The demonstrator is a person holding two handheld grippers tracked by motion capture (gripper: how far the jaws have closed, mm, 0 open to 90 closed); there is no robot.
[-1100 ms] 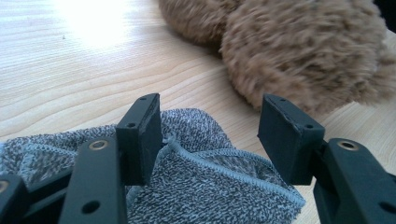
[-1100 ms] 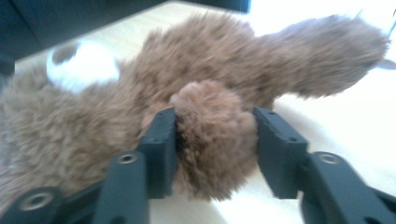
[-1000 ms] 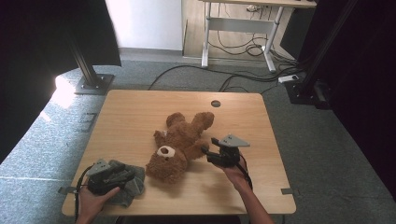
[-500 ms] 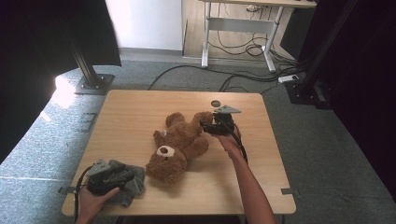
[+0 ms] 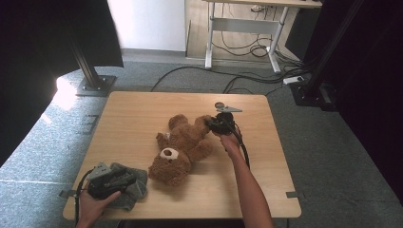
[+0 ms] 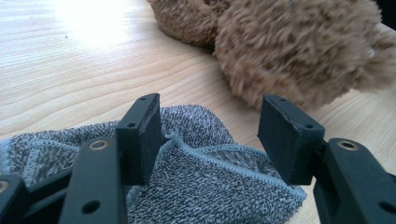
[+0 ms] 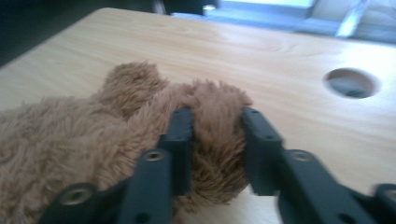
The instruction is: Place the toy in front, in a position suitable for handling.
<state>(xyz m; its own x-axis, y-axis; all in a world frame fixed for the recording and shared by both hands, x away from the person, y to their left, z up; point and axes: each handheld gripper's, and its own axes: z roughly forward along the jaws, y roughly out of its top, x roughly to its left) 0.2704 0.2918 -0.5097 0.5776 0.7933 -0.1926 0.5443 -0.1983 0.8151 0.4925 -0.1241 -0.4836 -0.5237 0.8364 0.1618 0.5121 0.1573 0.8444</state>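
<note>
Step in hand: right gripper [image 7: 212,154], jaws just closed, clamps brown plush teddy bear's leg [image 7: 219,135]. Left gripper [image 6: 210,140] gapes over grey knitted cloth [image 6: 205,186], apparently ungripped. Next: lift leg gently.

A fluffy brown plush teddy bear [image 5: 183,147] lies on its back, one leg [image 7: 217,140] squeezed between the right jaws. A grey knitted cloth [image 6: 205,182] lies crumpled flat beneath the parted left jaws.
</note>
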